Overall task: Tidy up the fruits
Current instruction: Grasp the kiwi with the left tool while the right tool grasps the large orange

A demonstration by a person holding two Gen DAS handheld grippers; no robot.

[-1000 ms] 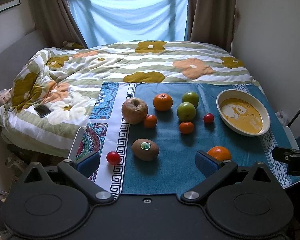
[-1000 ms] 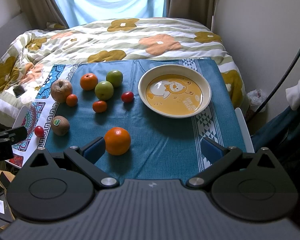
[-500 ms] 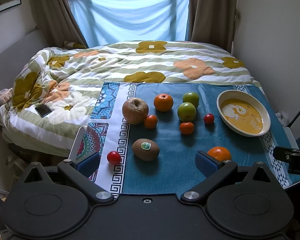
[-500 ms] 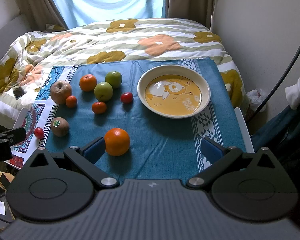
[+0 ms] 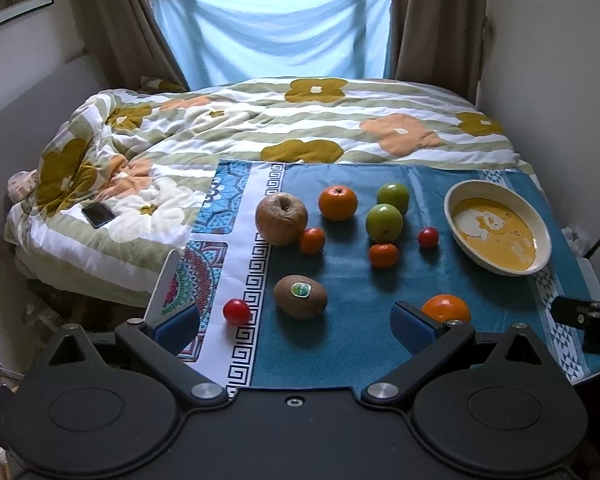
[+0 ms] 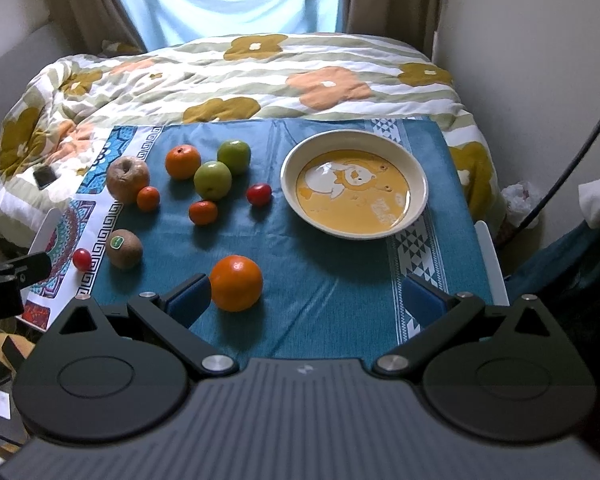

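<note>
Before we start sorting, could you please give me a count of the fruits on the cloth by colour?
Orange: 4, one large, one medium, two small
Green: 2
Red: 2
Brown: 2, the wrinkled apple and the stickered kiwi
Total: 10, none in the bowl

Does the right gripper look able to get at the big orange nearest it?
Probably yes: the right gripper is open, and the big orange sits alone beside its left finger, nothing between them.
</note>
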